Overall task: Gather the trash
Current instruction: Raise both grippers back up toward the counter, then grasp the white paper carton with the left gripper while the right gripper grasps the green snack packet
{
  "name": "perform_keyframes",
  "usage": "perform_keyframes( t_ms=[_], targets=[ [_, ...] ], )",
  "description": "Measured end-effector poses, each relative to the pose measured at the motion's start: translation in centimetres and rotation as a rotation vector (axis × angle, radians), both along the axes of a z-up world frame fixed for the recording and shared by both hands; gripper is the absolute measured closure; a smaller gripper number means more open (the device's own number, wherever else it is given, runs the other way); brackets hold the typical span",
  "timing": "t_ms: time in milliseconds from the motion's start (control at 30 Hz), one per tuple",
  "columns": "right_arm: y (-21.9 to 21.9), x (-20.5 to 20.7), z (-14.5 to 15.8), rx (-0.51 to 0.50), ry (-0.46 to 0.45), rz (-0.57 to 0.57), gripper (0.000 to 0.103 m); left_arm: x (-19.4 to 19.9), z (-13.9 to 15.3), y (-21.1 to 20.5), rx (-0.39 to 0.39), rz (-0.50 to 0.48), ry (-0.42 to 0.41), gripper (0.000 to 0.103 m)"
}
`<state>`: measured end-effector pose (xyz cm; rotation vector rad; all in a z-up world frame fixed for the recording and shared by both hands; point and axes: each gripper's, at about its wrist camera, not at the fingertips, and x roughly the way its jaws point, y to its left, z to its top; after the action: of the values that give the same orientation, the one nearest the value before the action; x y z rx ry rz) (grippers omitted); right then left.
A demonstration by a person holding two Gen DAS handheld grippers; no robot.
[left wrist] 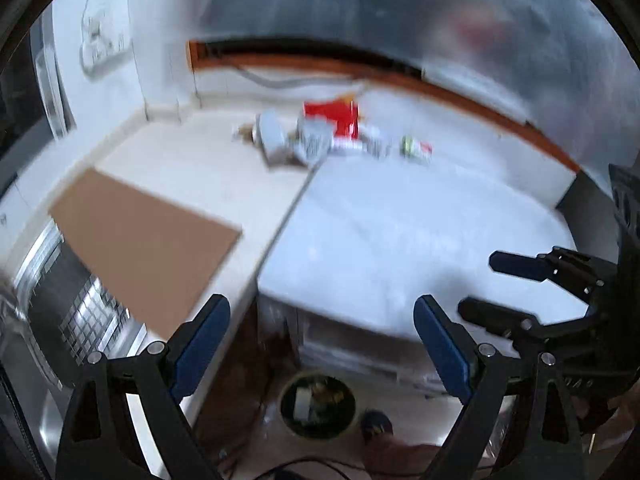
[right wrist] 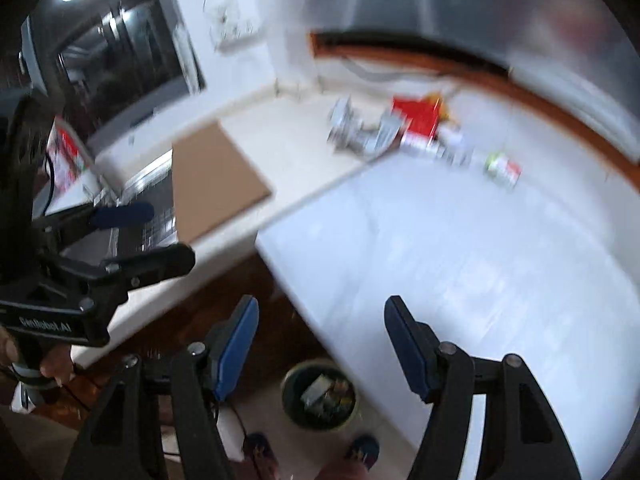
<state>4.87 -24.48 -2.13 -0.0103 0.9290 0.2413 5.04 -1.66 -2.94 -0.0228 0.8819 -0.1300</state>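
Note:
A pile of trash lies at the back of the white counter: a red packet (left wrist: 334,117) (right wrist: 416,120), crumpled grey wrappers (left wrist: 280,140) (right wrist: 352,132) and a small green-and-red can (left wrist: 416,148) (right wrist: 502,170). A round dark bin (left wrist: 318,406) (right wrist: 320,396) with some trash inside stands on the floor below the counter edge. My left gripper (left wrist: 320,344) is open and empty, held above the bin near the counter front. My right gripper (right wrist: 320,344) is open and empty beside it; it also shows in the left wrist view (left wrist: 492,288).
A brown cardboard sheet (left wrist: 140,248) (right wrist: 212,180) lies on the beige counter at left, partly over a metal sink rack (left wrist: 84,312). A white surface (left wrist: 400,232) fills the right. A window (right wrist: 120,52) is at the back left. The person's shoes (right wrist: 360,450) are by the bin.

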Motion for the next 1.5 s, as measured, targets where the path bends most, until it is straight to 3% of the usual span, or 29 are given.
perform_keyframes(
  t_ms=[167, 433, 600, 800, 1233, 1367, 1433, 1467, 1500],
  targets=[
    [-3.5, 3.8, 3.5, -0.036, -0.094, -0.026, 0.037, 4.1, 2.9, -0.8, 0.030, 0.024, -0.050, 0.011],
    [-8.8, 11.3, 4.5, -0.175, -0.132, -0.046, 0.037, 13.1, 3.0, -0.4, -0.014, 0.078, -0.029, 0.011],
    [-12.6, 16.8, 1.9, -0.173, -0.072, -0.080, 0.037, 18.8, 1.0, 0.0, 0.000, 0.104, 0.008, 0.011],
    [-14.7, 21.1, -2.8, -0.234, -0.041, -0.121, 0.037, 25.0, -3.4, 1.2, -0.017, 0.152, 0.089, 0.011],
    [-16.1, 26.0, -9.3, -0.396, -0.010, -0.182, 0.037, 31.9, -11.0, 4.3, -0.104, 0.288, 0.217, 0.012],
    [-16.0, 26.6, -10.2, -0.410, 0.003, -0.184, 0.038, 32.7, -12.4, 4.7, -0.138, 0.298, 0.245, 0.023],
    [-16.0, 26.9, -10.9, -0.436, 0.013, -0.196, 0.042, 33.0, -13.0, 4.7, -0.156, 0.295, 0.263, 0.038],
    [-15.7, 27.3, -11.0, -0.432, 0.003, -0.196, 0.042, 33.2, -13.3, 4.7, -0.168, 0.292, 0.273, 0.054],
    [-15.8, 27.4, -11.0, -0.426, 0.000, -0.201, 0.044, 33.3, -13.6, 4.8, -0.191, 0.287, 0.286, 0.061]
  ],
)
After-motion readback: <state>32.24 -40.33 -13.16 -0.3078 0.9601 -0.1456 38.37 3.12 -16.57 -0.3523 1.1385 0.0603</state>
